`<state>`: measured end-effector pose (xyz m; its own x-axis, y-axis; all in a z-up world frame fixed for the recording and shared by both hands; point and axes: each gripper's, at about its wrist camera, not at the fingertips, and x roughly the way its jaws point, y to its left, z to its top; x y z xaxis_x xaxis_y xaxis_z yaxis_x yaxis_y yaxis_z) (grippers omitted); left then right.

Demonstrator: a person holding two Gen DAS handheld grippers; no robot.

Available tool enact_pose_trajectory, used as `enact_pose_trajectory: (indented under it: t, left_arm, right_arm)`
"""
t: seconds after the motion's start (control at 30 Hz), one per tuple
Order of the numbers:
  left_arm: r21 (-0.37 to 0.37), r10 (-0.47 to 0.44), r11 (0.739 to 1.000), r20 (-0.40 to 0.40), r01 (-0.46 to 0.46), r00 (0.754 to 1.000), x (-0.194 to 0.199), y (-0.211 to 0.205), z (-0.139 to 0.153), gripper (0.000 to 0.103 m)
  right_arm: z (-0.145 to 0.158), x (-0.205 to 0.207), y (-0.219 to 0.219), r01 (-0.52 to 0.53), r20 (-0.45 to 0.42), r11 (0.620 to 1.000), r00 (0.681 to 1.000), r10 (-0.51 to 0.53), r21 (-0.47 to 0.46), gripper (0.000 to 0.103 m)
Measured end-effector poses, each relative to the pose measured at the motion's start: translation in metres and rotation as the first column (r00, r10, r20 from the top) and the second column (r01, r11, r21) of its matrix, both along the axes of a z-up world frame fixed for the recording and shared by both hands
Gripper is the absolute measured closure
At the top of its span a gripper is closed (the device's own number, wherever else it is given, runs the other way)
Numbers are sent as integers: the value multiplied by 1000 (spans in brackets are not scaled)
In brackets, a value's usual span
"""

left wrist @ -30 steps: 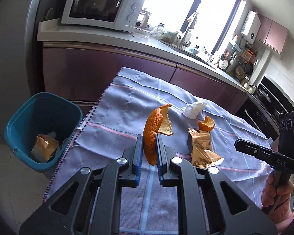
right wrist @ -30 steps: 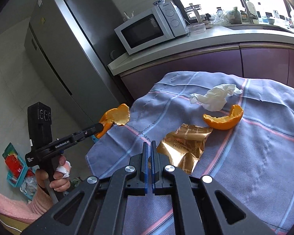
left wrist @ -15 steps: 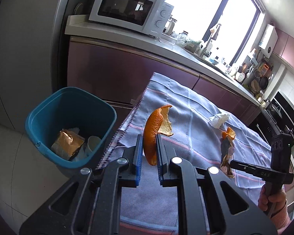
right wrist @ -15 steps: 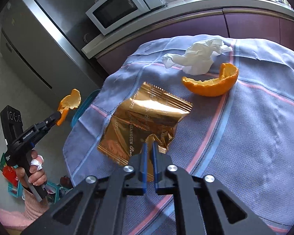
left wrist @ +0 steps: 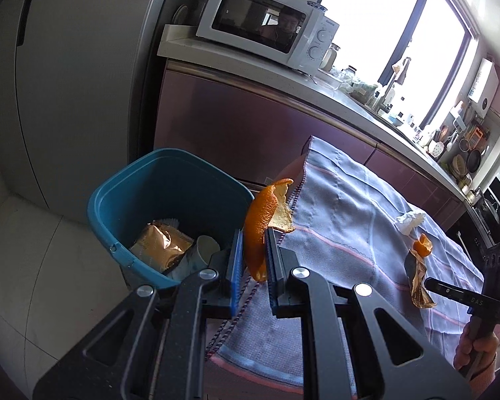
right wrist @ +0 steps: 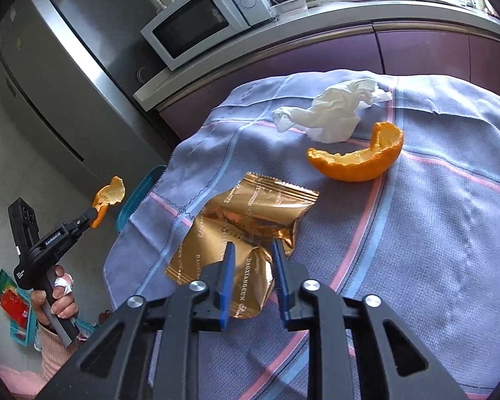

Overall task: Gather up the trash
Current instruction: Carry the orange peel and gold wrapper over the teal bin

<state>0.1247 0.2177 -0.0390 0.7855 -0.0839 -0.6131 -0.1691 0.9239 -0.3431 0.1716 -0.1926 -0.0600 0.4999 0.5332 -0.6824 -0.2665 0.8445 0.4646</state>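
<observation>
My left gripper (left wrist: 253, 233) is shut on a curled orange peel (left wrist: 260, 220), held upright off the table's left edge, beside the rim of the blue bin (left wrist: 170, 153). In the right wrist view the same peel (right wrist: 111, 193) hangs out past the cloth. My right gripper (right wrist: 251, 250) is low over a crumpled gold wrapper (right wrist: 250, 213) on the cloth. Its jaws are opening, and the wrapper's raised near edge lies between them without being pressed. A second orange peel (right wrist: 356, 163) and a white tissue (right wrist: 333, 113) lie farther back.
The bin holds another gold wrapper (left wrist: 160, 246) and a white cup (left wrist: 206, 246). A striped grey cloth (right wrist: 433, 233) covers the table. Behind it run purple cabinets (left wrist: 250, 123) with a microwave (left wrist: 266, 26), and a tall fridge (left wrist: 76, 66) stands at the left.
My left gripper carried the peel leftwards from above the cloth to the bin's edge. My right gripper sank onto the gold wrapper, and its jaws went from shut to parted.
</observation>
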Motion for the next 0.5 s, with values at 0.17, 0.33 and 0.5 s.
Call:
enact_pose_trajectory:
  t: [0.17,0.33,0.5]
  left_arm:
    - [10,41,999,-16,-41,999,3,12,-7,90]
    - [7,84,996,-51,-84,995,11,33,-20,90]
    - [18,108,994,-85,-107,990,19,45,-33,90]
  right_arm:
    - [-5,10,-6,39,-9,999,999,-39,2,65]
    - [-15,23,2,-8,-46,999,999,10,47,85]
    - [-5,28,21,-69,-19,996,997,71,54,96]
